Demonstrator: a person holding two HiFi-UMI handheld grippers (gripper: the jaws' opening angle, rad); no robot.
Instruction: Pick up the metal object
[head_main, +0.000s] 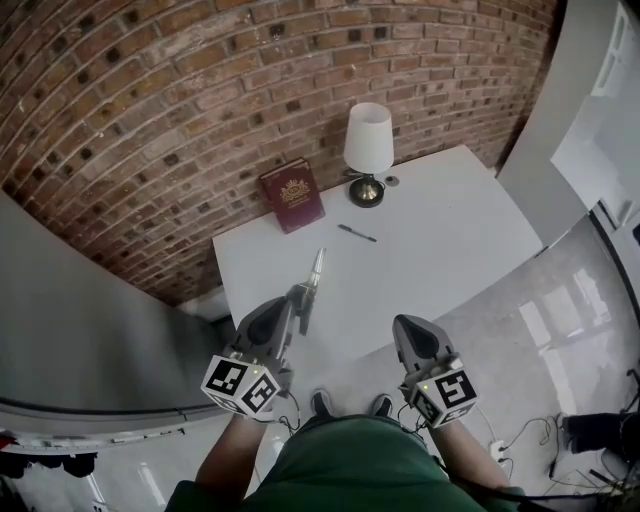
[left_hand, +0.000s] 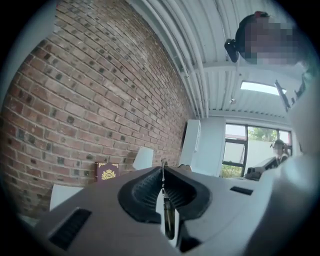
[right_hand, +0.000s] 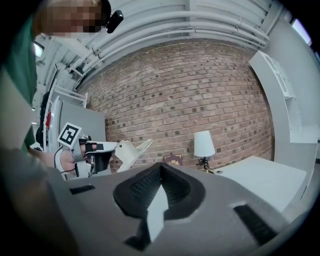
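Over white table (head_main: 450, 230) w/ book (head_main: 292, 194), lamp (head_main: 367, 145), pen (head_main: 357, 233): left gripper (head_main: 303, 295) tight on metal object (head_main: 317, 266), right gripper (head_main: 410, 328) closed, empty.

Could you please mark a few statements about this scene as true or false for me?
1. The left gripper is shut on the metal object. True.
2. The right gripper holds the pen. False: its fingers are together with nothing between them, and the pen lies on the table.
3. The red book lies on the table to the left of the lamp in the head view. True.
4. The lamp has tipped over. False: it stands upright near the brick wall.
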